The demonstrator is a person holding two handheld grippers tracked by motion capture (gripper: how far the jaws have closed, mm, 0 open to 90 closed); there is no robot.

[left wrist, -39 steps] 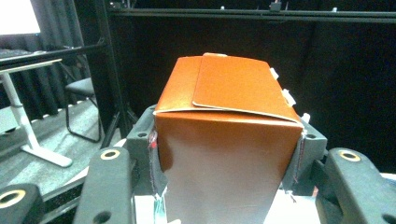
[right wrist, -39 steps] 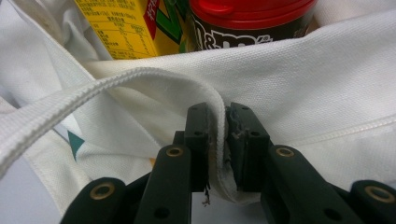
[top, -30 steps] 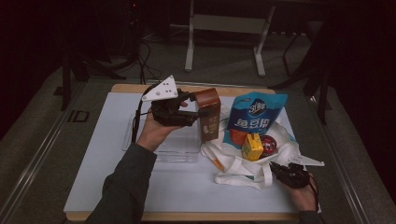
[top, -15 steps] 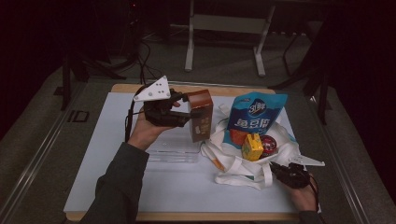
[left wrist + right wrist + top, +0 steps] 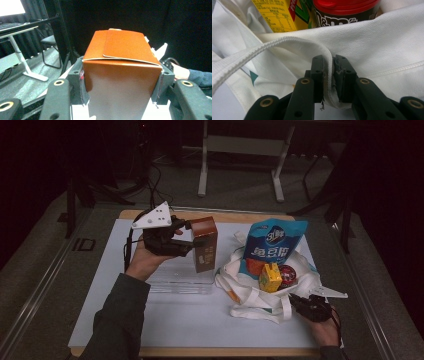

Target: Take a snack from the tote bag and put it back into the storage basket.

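Observation:
My left gripper is shut on a brown carton, held upright above the table left of the bag; in the left gripper view the carton sits squeezed between both pads. A white cloth tote bag lies at the right, with a blue snack pouch, a yellow juice box and a red-lidded jar in it. My right gripper is shut on the bag's rim; in the right gripper view the white strap is pinched between the jaws, below the yellow box and jar.
A clear plastic tray lies on the white table cover under the left hand. Beyond the table's far edge stand desk legs on a grey floor. A metal rail runs along the left.
The left gripper has carried the brown carton leftward, away from the bag. The right gripper has stayed put on the bag's rim.

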